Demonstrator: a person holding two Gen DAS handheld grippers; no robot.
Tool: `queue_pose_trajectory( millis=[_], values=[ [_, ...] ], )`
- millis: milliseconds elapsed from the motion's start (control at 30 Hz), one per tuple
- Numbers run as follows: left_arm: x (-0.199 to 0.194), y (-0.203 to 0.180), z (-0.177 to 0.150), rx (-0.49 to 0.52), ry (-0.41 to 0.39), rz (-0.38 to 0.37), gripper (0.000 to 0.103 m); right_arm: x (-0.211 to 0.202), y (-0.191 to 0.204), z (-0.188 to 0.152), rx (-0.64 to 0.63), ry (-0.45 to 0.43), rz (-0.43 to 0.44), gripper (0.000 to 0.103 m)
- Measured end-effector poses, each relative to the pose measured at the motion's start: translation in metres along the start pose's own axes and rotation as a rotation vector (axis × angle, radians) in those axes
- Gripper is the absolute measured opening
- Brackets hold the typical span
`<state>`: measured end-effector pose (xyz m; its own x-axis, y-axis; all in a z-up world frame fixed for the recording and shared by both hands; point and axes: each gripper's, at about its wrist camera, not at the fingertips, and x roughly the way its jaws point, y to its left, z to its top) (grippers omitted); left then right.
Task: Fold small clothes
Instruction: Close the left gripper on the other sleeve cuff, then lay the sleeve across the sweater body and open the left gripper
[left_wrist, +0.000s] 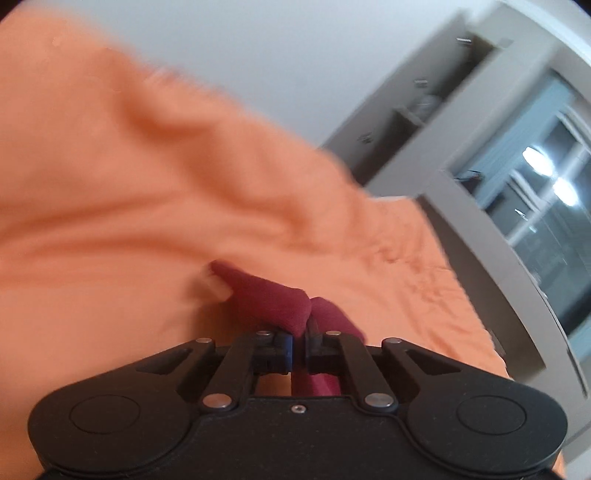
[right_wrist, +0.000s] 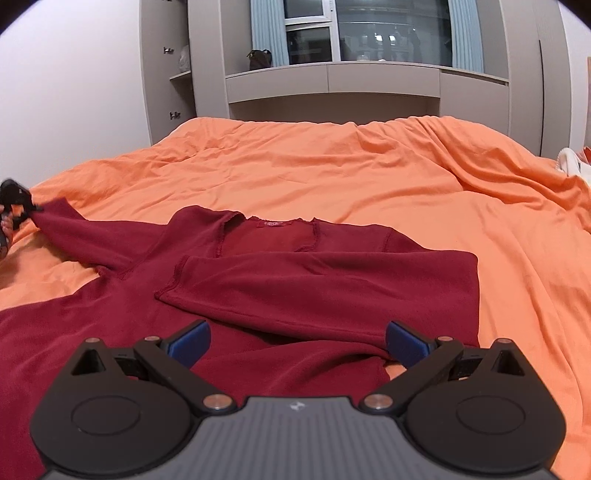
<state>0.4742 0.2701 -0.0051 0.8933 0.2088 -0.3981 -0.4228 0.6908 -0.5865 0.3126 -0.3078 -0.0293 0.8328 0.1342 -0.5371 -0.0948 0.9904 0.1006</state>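
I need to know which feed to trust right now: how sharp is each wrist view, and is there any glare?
Left wrist view: motion-blurred, the orange bedspread smeared; only the left claw, shut on the dark red top, is fairly sharp; bright reflections in the window. Right wrist view: sharp, evenly lit, with fisheye bending at the edges; the right claw is open.

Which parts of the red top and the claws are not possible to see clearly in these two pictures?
- Left wrist view: red top mostly hidden behind left claw; blanket blurred.
- Right wrist view: hem cut off by bottom-left edge; left claw cut off at left edge; label too small.
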Motion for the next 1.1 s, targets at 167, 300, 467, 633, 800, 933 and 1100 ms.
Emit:
queue_pose_trajectory(
  millis=[167,300,467,633,800,933,1100],
  values=[
    [-0.038,-0.091,0.0,0.329,-0.075,-0.156,0.005,-0.004,-0.007,0.005,0.022,-0.016,-0.019,0.103],
    [-0.075,-0.16,-0.032,0.552,-0.065,-0.309,0.005,-0.009,-0.018,0.011,0.067,-0.035,-0.039,0.103],
    [-0.101,-0.228,-0.101,0.775,0.017,-0.437,0.006,-0.016,-0.04,0.017,0.149,-0.054,-0.075,0.103],
    [-0.101,-0.272,-0.211,1.055,0.185,-0.514,0.009,-0.02,-0.067,0.019,0.235,-0.058,-0.158,0.103],
    [-0.089,-0.268,-0.308,1.188,0.408,-0.567,0.019,-0.023,-0.095,0.017,0.336,-0.062,-0.195,0.103],
    [-0.088,-0.258,-0.35,1.261,0.484,-0.63,0.031,-0.024,-0.106,0.015,0.385,-0.064,-0.195,0.103],
    [-0.12,-0.253,-0.364,1.309,0.505,-0.733,0.067,-0.022,-0.103,0.015,0.377,-0.056,-0.188,0.103]
  ],
)
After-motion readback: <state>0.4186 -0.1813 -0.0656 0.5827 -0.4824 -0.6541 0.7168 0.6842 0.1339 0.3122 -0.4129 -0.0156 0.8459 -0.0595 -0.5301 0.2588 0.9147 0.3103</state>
